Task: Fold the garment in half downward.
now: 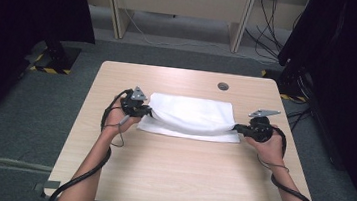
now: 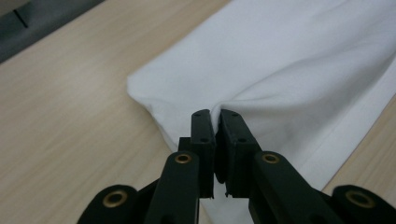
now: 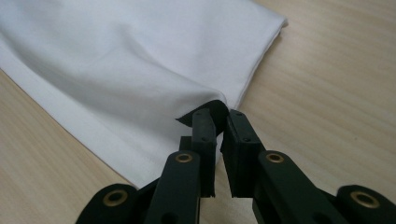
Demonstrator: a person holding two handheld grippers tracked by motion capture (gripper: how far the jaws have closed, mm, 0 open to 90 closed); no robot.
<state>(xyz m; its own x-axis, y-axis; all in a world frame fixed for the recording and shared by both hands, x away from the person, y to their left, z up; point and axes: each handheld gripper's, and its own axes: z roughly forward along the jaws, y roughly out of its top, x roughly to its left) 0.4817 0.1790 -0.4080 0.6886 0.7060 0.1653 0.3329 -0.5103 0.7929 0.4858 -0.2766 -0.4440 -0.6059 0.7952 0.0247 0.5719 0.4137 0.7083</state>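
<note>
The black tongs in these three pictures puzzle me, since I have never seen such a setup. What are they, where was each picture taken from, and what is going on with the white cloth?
A person sits at a wooden table and holds a hand tool in each hand. Each tool ends in two black jaws that pinch like tongs. The wide picture comes from a camera above the person, looking down on the table; the forearms come in from the bottom. There the left gripper is at the left and the right gripper at the right. The two close pictures come from small cameras riding on each tool, looking along its jaws. On the table lies a folded white cloth. The left gripper is shut on one near corner of its top layer, the right gripper on the other, and that layer is lifted off the rest.
</note>
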